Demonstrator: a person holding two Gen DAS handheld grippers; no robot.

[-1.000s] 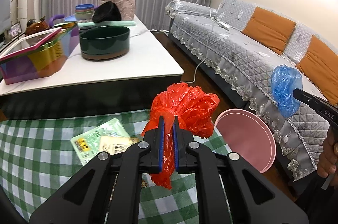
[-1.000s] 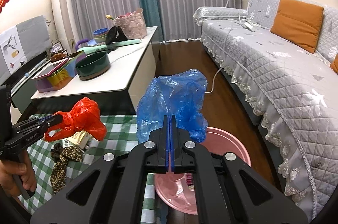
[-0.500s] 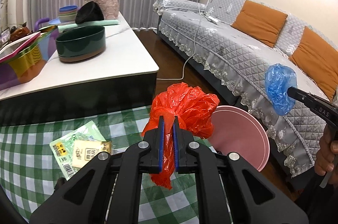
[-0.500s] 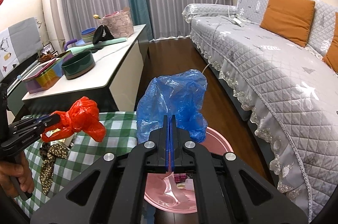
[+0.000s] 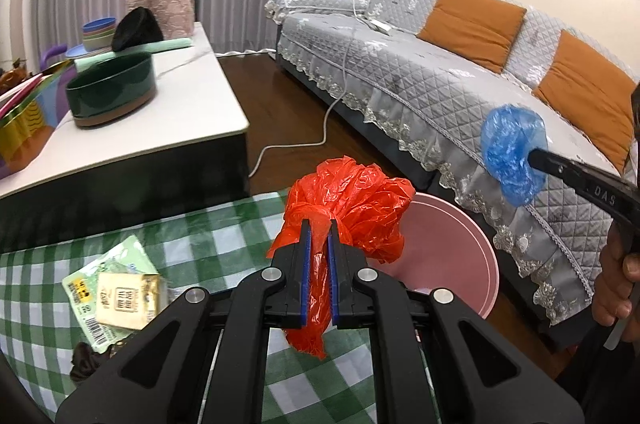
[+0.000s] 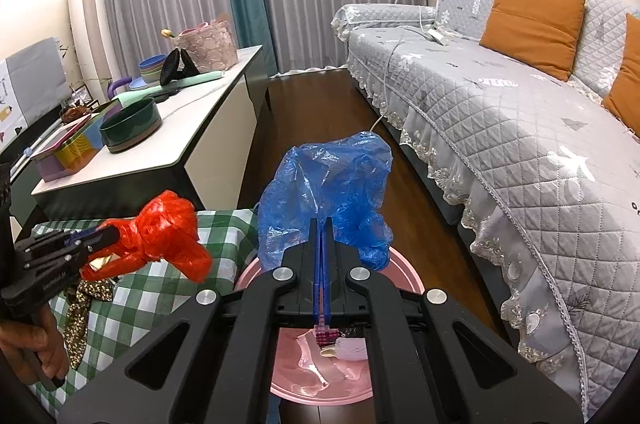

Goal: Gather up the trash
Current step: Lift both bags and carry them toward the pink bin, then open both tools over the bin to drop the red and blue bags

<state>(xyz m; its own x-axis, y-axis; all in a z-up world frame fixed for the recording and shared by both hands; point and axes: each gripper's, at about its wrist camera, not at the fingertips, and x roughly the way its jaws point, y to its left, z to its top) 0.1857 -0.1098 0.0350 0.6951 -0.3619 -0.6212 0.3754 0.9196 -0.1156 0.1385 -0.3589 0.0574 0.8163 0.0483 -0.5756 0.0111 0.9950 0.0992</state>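
Both grippers had drifted toward the pink bin (image 6: pixel 404 266): left gripper (image 5: pixel 319 236) clamped red bag (image 5: pixel 352 200), right gripper (image 6: pixel 322 236) pinched blue bag (image 6: pixel 328 184); drop-off looked near.

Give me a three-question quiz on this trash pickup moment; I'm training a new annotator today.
1. True or false: the left tool is shut on a red plastic bag.
2. What does the right tool hold? A) blue plastic bag B) yellow packet C) nothing
3. Name the colour of the bin below the right tool.

Key: 1 true; 2 A; 3 pink.
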